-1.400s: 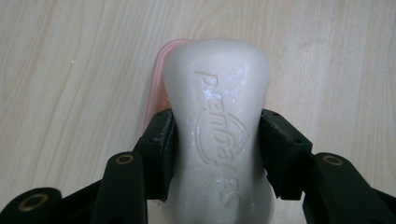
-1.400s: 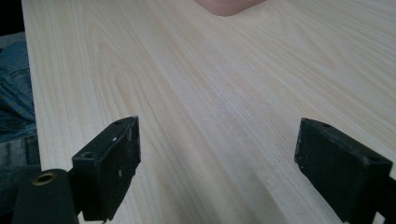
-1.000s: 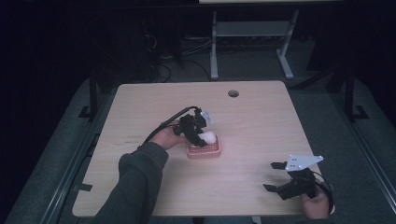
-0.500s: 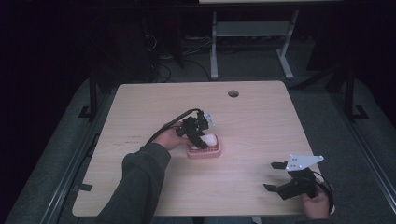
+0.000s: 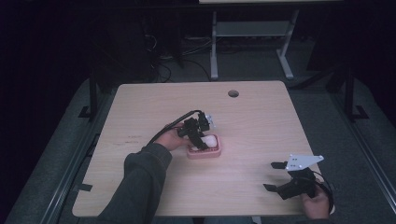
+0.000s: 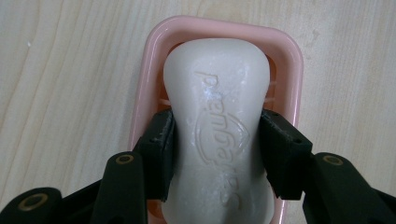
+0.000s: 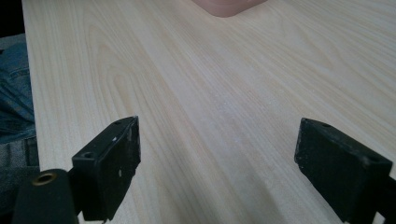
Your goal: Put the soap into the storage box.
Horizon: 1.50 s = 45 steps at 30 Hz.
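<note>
A white bar of soap point(image 6: 219, 93) with raised lettering lies in a pink soap dish point(image 6: 289, 60) on the wooden table. My left gripper point(image 6: 217, 135) is shut on the soap, one black pad pressed against each of its narrow sides. In the high view the left gripper point(image 5: 198, 139) leans over the soap point(image 5: 211, 140) and the dish point(image 5: 204, 154) at the table's middle. My right gripper point(image 5: 269, 176) stands open near the front right edge with nothing between its fingers point(image 7: 116, 163); a corner of the dish point(image 7: 229, 7) lies far ahead of it.
The wooden table point(image 5: 261, 126) has a round cable hole point(image 5: 233, 93) near its far edge. A white metal stand point(image 5: 252, 32) is on the floor behind the table. A sleeved forearm point(image 5: 140, 182) crosses the front left of the table.
The left gripper has settled slightly lower over the dish. The right gripper has not moved.
</note>
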Motion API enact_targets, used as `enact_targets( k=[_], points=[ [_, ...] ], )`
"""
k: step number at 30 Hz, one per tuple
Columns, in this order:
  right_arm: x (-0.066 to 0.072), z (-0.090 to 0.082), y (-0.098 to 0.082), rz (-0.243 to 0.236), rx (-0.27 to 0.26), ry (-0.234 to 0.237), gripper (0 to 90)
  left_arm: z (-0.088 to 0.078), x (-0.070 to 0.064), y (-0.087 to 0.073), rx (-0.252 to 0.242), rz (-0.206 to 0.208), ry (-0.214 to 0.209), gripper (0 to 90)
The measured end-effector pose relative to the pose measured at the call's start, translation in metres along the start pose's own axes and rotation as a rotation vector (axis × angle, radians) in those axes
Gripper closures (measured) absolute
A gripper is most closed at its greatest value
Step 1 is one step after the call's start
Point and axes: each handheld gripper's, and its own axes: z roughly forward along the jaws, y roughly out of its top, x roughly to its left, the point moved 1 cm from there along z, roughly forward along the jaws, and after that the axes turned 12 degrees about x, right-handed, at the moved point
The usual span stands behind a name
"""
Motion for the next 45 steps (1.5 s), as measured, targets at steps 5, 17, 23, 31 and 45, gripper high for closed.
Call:
enact_targets(
  k=[5,17,23,31,45],
  points=[
    [0.0,0.0,0.0,-0.001,0.0,0.0,14.1,0.003,-0.001,0.001,0.008,0.008,0.001,49.5],
    [0.0,0.0,0.001,-0.002,-0.003,0.001,14.0,0.004,0.0,0.001,0.013,0.005,0.003,49.4],
    [0.0,0.0,0.002,-0.008,-0.005,0.0,14.0,0.004,-0.003,0.001,0.02,0.006,0.022,48.8],
    [0.001,0.001,0.003,-0.008,0.0,0.003,14.1,-0.007,-0.006,-0.001,-0.009,0.015,0.034,44.1],
    [0.001,0.002,0.004,-0.007,0.006,0.004,14.1,-0.02,-0.009,-0.019,-0.057,-0.022,0.058,39.5]
  ],
)
